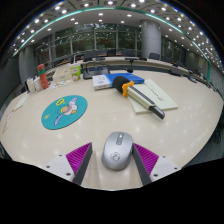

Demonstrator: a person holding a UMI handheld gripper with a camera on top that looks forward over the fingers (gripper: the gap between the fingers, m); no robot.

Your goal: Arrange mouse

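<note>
One grey mouse (117, 150) sat on the worktop (60, 140) between the wide-open jaws, untouched. One round blue mat (64, 112) lay behind it.

Bright overhead ceiling lights, soft shadows, strong fisheye edge distortion

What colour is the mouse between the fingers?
Grey, with a darker scroll wheel: the mouse, seen in the gripper view.

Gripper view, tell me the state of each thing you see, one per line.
mouse: upright on the table, between the fingers, gaps either side.
gripper: fingers open.
round teal mat: lying flat, nothing on it.
papers: lying flat beyond the mouse.
</note>
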